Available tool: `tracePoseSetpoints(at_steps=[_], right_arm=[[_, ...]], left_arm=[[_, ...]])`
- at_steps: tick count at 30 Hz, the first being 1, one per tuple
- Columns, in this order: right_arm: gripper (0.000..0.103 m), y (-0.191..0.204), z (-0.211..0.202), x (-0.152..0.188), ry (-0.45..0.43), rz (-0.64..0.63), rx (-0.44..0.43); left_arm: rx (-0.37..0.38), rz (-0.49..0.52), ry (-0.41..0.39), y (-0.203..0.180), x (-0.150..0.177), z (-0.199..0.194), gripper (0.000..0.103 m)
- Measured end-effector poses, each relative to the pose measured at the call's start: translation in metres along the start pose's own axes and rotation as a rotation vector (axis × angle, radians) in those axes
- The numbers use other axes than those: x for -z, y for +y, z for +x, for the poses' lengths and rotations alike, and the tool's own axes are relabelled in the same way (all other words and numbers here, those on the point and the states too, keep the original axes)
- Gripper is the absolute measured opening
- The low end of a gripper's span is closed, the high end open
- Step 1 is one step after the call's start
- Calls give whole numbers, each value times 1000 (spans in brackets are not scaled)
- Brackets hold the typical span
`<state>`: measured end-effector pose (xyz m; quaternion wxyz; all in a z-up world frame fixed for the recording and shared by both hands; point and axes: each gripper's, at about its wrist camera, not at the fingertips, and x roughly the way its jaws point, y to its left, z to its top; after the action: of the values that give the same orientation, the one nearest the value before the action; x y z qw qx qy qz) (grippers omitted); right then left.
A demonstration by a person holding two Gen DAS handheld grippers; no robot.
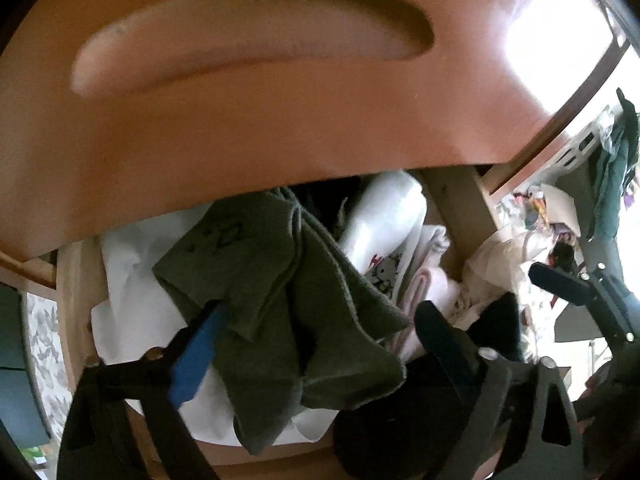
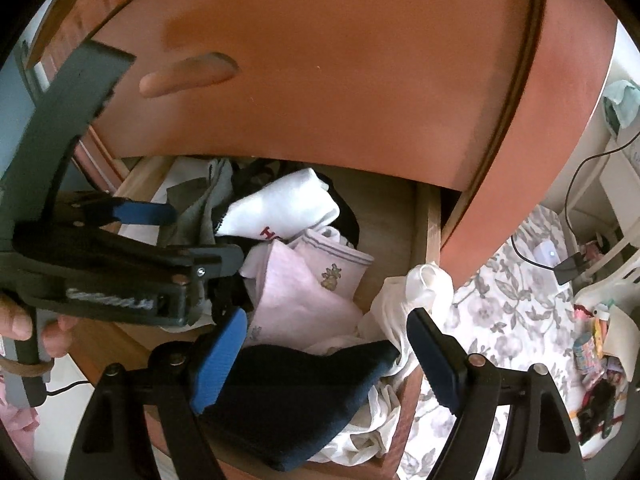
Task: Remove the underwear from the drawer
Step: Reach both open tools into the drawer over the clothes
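Hovering over the open drawer (image 2: 434,216) w/ both grippers, pointing steeply down. Our left gripper (image 1: 316,336) has its fingers spread wide, an olive-green garment (image 1: 280,280) lying between them; can't tell if the pads touch it. Our right gripper (image 2: 324,352) is spread too, a dark navy garment (image 2: 296,396) between its fingers at the drawer's front, not pinched. White & pink underwear (image 2: 304,292) sits piled inside, mid-drawer.
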<state>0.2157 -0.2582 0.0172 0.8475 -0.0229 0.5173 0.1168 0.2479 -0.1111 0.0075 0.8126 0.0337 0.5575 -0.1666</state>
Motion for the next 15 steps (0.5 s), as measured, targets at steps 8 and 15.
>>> tracePoseSetpoints(at_steps=[8, 15], right_arm=[[85, -1, -3, 1, -4, 2, -2], [85, 0, -3, 2, 9, 6, -3]], left_arm=[[40, -5, 24, 18, 3, 4, 76], [75, -12, 47, 43, 10, 4, 68]])
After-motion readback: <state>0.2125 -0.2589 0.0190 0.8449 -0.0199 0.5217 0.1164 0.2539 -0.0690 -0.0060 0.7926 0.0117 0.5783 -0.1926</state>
